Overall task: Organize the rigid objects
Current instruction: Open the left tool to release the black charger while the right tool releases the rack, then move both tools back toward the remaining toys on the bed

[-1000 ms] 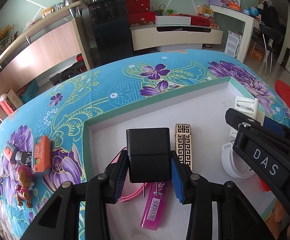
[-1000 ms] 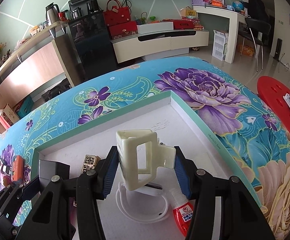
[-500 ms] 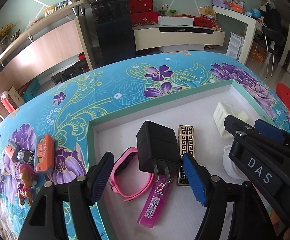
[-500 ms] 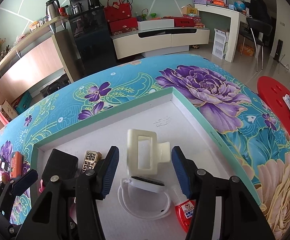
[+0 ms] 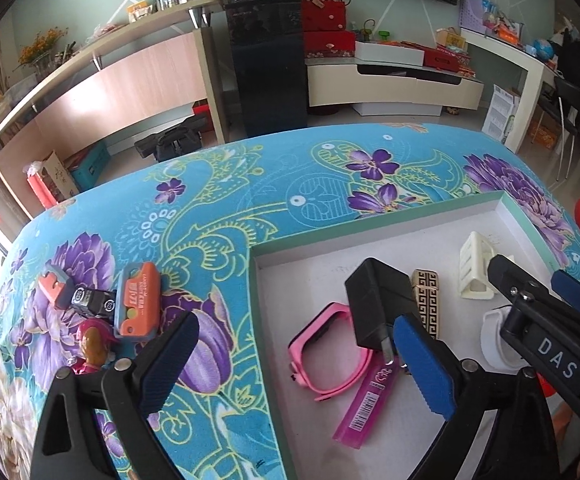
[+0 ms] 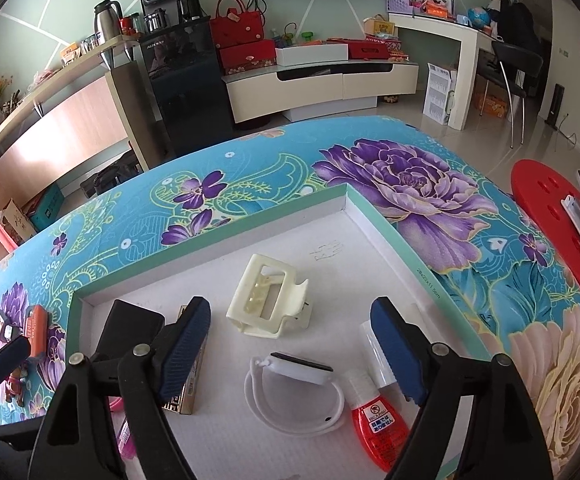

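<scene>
A shallow white tray with a mint-green rim (image 6: 386, 228) lies on the desk, which is covered with a blue cloth printed with purple flowers (image 5: 209, 208), and it holds the sorted pieces. A cream plastic claw hair clip (image 6: 267, 306) lies on the tray floor near its far right corner, with a white watch with a looped strap (image 6: 296, 392) and a small red bottle with a white cap (image 6: 374, 414) nearer the camera. Toward the tray's left side, a black plug-in charger block (image 5: 378, 302) rests partly over a pink watch (image 5: 326, 350) and a magenta flat lighter (image 5: 368, 400), beside a gold lighter with a black key pattern (image 5: 426, 300). The right tool (image 6: 290, 344) is released, its blue pads spread wide above the white watch, touching nothing. The left tool (image 5: 290, 364) is likewise spread wide and empty, straddling the tray's left wall. Outside the tray, on the cloth, lie an orange rectangular case (image 5: 137, 300) and a small toy figure (image 5: 91, 346).
</scene>
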Available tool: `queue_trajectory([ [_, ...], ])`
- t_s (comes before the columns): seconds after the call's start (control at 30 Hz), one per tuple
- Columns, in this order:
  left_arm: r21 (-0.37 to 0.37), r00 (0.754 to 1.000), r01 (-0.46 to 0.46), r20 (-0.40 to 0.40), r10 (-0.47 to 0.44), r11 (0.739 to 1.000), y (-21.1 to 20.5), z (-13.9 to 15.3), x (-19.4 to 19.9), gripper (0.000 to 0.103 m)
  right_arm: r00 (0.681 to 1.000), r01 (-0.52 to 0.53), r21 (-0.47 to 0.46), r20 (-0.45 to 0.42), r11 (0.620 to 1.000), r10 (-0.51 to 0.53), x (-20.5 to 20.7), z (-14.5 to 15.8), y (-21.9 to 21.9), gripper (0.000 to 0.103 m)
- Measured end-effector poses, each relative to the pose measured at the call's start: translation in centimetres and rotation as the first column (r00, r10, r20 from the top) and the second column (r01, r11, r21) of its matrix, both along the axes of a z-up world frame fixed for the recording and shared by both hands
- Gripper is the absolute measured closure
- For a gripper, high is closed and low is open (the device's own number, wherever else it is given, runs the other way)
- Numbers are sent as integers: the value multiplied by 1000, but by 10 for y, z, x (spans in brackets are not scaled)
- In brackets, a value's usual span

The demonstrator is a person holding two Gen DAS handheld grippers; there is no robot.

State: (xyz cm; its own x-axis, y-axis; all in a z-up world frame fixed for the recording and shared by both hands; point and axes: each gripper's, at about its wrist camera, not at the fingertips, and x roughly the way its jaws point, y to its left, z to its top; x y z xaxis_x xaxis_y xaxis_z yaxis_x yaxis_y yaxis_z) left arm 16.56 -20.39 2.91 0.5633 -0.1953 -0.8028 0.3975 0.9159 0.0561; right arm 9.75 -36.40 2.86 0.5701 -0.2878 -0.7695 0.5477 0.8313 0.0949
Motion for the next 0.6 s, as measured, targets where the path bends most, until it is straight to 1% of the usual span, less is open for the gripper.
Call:
queue_trajectory([
  [0.07,6,999,-39,-4,39,999,9,-1,5,0,1000,0,10,-1,1000,0,0,-1,0,20],
  [0.2,24,994,-109,-16,110,994,26,-4,13,0,1000,-4,8,-14,1000,4,3,-2,3,20],
  [0.3,10,988,-154,-29,155,988,40,-4,18,0,1000,-15,9,-19,1000,15,5,-2,8,20],
  [0.6,16,960,-277,-28,277,961,80,1,27,0,995,-99,15,6,995,99,14,6,36,20],
])
